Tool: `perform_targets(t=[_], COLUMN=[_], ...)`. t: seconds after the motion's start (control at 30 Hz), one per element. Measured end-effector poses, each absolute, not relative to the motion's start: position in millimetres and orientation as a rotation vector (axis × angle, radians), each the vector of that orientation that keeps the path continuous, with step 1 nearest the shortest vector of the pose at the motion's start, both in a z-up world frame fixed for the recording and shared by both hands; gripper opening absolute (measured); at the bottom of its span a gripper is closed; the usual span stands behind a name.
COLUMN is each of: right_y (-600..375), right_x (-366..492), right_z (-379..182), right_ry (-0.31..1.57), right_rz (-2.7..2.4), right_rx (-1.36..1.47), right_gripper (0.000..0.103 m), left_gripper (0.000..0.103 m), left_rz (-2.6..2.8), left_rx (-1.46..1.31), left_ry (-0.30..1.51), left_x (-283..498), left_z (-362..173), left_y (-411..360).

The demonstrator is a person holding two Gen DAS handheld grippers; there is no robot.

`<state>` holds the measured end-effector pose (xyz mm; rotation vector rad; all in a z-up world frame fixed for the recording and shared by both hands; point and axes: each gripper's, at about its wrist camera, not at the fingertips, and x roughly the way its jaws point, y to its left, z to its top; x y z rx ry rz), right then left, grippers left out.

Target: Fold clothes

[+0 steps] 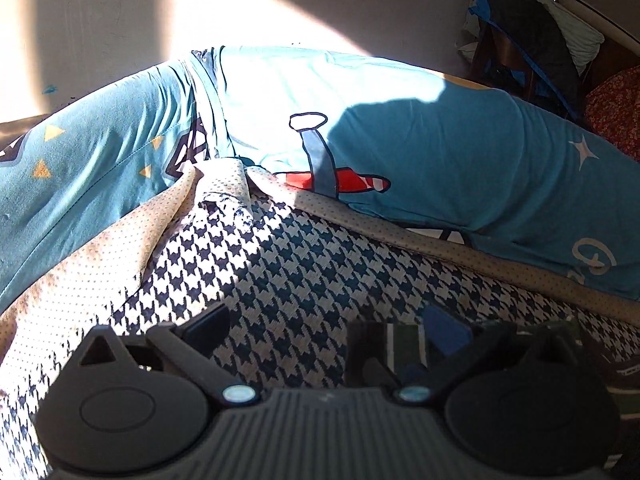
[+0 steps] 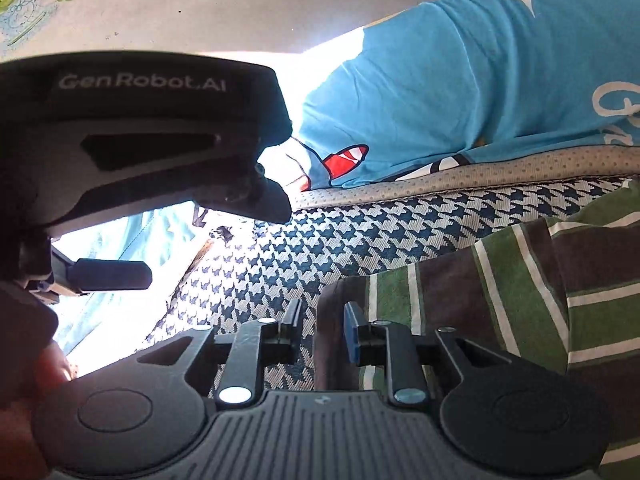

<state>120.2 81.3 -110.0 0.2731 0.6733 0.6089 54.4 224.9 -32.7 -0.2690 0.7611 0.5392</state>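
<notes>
A brown and green striped garment (image 2: 520,280) lies on a navy-and-white houndstooth cloth (image 2: 320,240). My right gripper (image 2: 323,326) is open, and the garment's brown edge lies between its fingers. A strip of houndstooth shows beside the left finger (image 2: 295,320). My left gripper (image 1: 326,328) stands wide open over the houndstooth cloth (image 1: 300,264). A bit of the striped garment (image 1: 404,342) shows just inside its blue-padded right finger (image 1: 444,330). In the right wrist view, the left gripper's black casing (image 2: 140,120) hangs at the upper left.
A blue cartoon-print sheet (image 1: 420,140) rises behind the houndstooth cloth, edged by beige dotted fabric (image 1: 80,280). A heap of dark and blue clothes (image 1: 528,40) and a red floral cloth (image 1: 616,108) sit at the far right. A hand (image 2: 44,364) shows at lower left. Strong sunlight crosses the scene.
</notes>
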Motion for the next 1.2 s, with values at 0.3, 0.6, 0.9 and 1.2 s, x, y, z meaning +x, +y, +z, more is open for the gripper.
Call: perform_targets(t=[0.3,0.6,0.9,1.2], right_y=[6.8,-88.0,-182.3,-297.7], right_x=[115.1,97.1,80.6,54.0], right_z=[-86.3,-62.8,-44.1,-49.2], right_ry=[0.639,0.652,0.624,0.603], right_rz=[0.43,0.197,-0.026,-0.302], right_rx=[0.234,0.283,0.359,0.529], right_gripper=[0.031,0.032,0.039,0.039], left_gripper=[0.103,0.103,0.103,0.103], left_rz=[0.436,0.3,0.22,0.166], left_rx=[-0.267,-0.214,-0.192,-0.102], left_ry=[0.805,0.877,0.915,0.934], left_x=[57.0,66.0,63.1,62.4], left_z=[-39.9,-55.5,-69.7,-83.7], left_y=[190.9,134.0,91.1,56.8])
